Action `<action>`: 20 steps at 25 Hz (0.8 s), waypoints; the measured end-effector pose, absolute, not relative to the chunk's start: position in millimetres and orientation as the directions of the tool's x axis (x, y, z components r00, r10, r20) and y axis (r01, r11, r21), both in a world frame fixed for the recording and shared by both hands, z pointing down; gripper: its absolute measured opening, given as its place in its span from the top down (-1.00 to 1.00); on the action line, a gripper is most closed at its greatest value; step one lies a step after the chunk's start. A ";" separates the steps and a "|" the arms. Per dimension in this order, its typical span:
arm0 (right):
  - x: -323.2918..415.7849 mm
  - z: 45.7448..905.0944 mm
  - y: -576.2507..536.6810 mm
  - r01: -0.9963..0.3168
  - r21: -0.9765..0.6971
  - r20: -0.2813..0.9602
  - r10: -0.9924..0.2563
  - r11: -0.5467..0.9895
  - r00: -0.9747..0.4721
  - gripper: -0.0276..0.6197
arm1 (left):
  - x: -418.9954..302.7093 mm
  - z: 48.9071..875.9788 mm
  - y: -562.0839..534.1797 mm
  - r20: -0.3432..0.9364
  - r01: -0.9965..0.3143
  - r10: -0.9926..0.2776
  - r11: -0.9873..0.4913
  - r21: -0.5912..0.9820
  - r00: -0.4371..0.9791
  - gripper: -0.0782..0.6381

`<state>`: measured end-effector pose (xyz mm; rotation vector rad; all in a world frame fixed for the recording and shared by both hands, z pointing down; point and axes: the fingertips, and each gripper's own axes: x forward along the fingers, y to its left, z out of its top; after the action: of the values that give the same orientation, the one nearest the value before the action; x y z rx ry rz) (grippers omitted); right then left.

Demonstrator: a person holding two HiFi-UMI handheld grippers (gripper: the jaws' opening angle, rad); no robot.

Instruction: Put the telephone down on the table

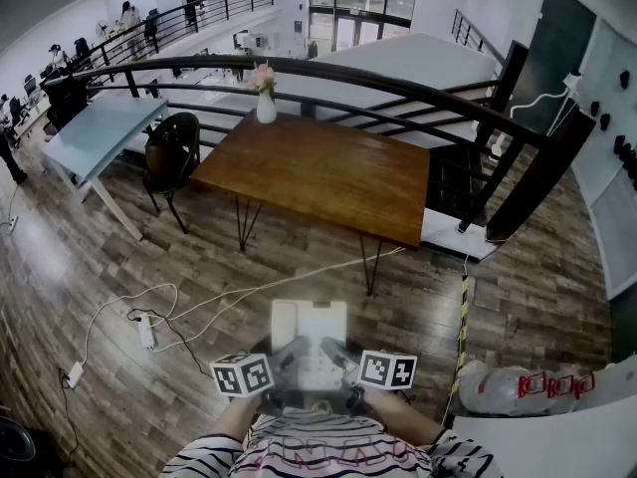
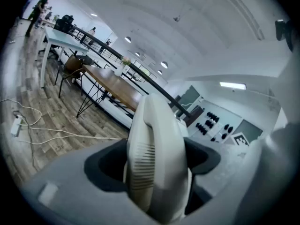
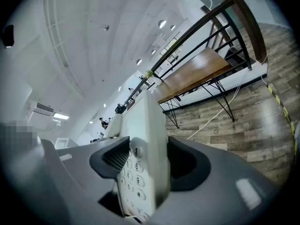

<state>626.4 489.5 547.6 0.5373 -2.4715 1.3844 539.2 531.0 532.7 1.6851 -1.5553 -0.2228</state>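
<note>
White telephone (image 1: 310, 335) (held aloft) well before table (image 1: 328, 179) edge.

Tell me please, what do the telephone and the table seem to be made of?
The telephone looks like moulded plastic, off-white and matte: a smooth rounded shell, with a slotted grille on the handset. The table top looks like brown wood with a satin finish; it could be veneer. Its legs look like thin dark metal rod.
</note>
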 end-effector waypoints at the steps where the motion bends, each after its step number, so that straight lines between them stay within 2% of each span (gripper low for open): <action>1: 626.1 548.1 489.3 -0.436 -0.762 0.395 -0.190 0.479 -0.899 0.13 | 538.8 533.3 530.8 0.383 -0.753 -0.897 0.092 0.651 0.222 -0.23; 11: 590.1 539.7 469.9 -0.445 -0.745 0.397 -0.205 0.497 -0.895 0.11 | 503.3 526.5 511.0 0.353 -0.750 -0.907 0.066 0.658 0.230 -0.23; 20: 473.4 537.4 446.5 -0.461 -0.749 0.400 -0.231 0.475 -0.887 0.11 | 385.1 524.4 485.3 0.366 -0.755 -0.896 0.054 0.653 0.252 -0.23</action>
<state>473.4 446.5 537.4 0.5939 -2.4802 1.3710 385.1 485.3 524.4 1.7246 -1.5299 -0.2211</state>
